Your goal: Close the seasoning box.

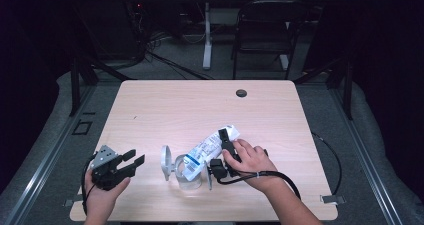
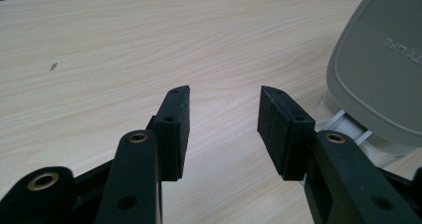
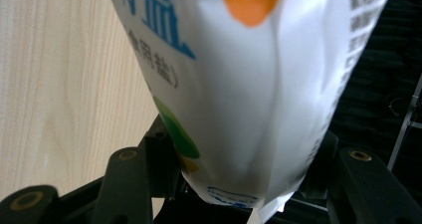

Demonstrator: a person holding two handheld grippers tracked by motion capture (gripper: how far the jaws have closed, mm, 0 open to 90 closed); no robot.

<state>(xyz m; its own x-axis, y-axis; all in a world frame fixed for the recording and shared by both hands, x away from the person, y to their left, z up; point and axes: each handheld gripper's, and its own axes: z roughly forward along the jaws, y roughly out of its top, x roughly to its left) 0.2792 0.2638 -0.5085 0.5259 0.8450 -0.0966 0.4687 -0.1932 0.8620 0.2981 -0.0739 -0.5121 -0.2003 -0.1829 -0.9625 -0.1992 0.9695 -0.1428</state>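
Two grippers are in use: right gripper point(image 1: 226, 157) jaws clamp the salt bag point(image 1: 207, 152), tilted mouth-down over the open jar point(image 1: 188, 177) near the tabletop's point(image 1: 165, 110) front edge; left gripper point(image 1: 131, 163) jaws stand wide, empty. Risk: the unsteadied jar tips, spilling salt.

The bag point(image 3: 249, 84) hides the inner faces of the right gripper's fingers point(image 3: 159, 149); its print is cut off. The grey lid point(image 2: 378, 69) runs past the edge.

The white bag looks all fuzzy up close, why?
In the right gripper view the white bag sits too near the lens, so its print blurs. In the high view the table is brightly lit while the room behind stays dark.
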